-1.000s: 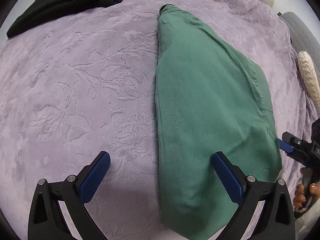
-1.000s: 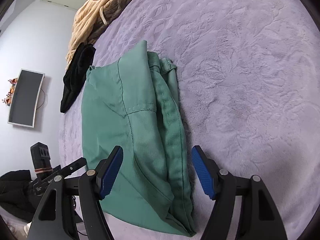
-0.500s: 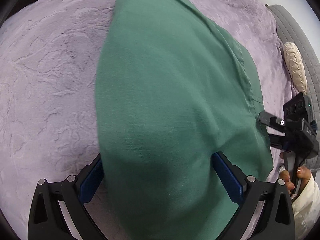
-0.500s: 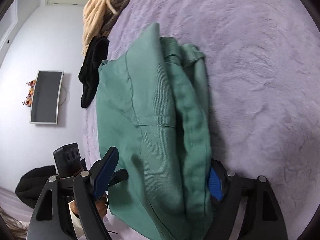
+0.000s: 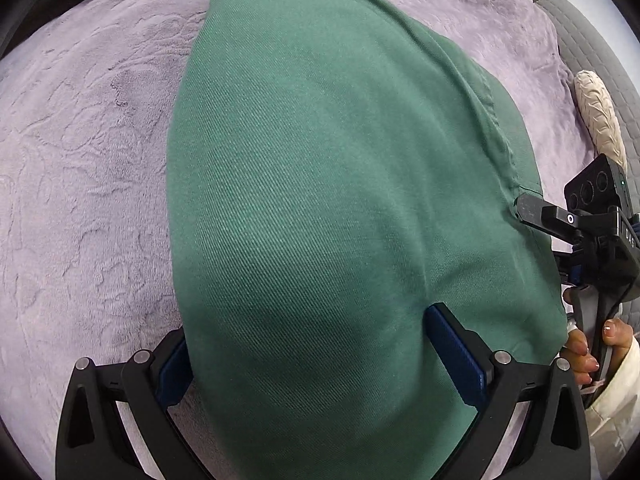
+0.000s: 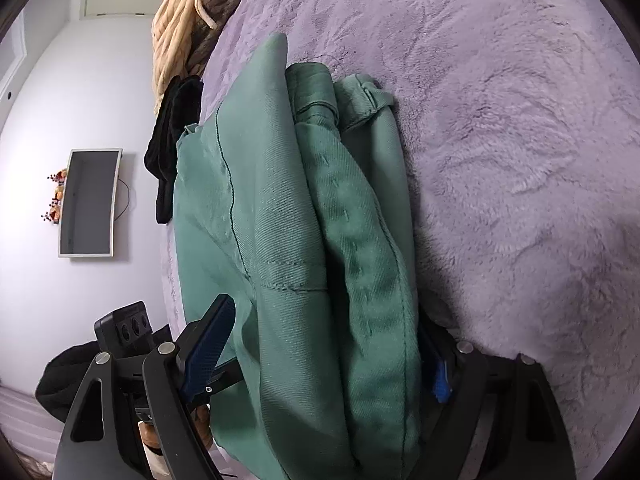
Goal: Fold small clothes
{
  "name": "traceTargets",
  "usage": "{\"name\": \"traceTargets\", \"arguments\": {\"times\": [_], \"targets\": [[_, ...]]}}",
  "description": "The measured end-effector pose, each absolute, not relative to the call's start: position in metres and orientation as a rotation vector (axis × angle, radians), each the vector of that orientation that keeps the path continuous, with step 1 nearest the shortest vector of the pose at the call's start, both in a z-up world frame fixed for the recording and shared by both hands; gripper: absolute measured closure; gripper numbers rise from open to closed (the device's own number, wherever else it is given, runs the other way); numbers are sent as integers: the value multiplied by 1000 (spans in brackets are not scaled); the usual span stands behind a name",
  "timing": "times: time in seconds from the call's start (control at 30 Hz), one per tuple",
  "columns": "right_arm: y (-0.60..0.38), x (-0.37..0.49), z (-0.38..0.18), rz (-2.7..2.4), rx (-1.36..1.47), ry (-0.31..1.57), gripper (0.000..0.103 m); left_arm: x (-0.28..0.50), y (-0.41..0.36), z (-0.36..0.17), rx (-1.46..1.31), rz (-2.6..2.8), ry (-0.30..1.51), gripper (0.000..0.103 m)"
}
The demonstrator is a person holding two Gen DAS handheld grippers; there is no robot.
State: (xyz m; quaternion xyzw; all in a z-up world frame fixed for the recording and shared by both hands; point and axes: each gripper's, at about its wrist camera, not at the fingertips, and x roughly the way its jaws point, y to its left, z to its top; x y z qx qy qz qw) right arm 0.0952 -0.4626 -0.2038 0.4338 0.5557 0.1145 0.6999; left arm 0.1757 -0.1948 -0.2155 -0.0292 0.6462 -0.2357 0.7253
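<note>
On lilac blanket (image 5: 80,200): folded green garment (image 5: 320,200) between both grippers' jaws. Left gripper (image 5: 320,356) spread wide, straddling fold. Right gripper (image 6: 324,356) closing, pads not yet pressing.

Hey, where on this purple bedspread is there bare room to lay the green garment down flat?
Bare purple bedspread runs wide along the green garment on the side away from the right gripper; the right wrist view also shows a clear stretch beside its waistband. It is crowded at the far edge, by the black cloth and beige blanket.
</note>
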Motion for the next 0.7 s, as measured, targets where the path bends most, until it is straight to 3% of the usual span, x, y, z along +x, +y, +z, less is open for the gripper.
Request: {"name": "traceTargets", "arguments": {"times": [0.07,0.17,0.23,0.3,0.7], "targets": [[-458,95,-202,247,952,1248,62,176,-199,-214,-66,-515,1424,1],[-461,88,-196,275,1021,1194,76,171,-199,-203,-62,-523,1387,20],[-461,83,-189,303,1073,1154,77,169,-193,-194,-78,-538,1359,38],[-457,78,-181,336,1116,1118,78,169,-182,-184,-134,-568,1346,47],[-383,54,-130,452,1104,1067,78,150,-114,-134,-253,-632,1285,50]]}}
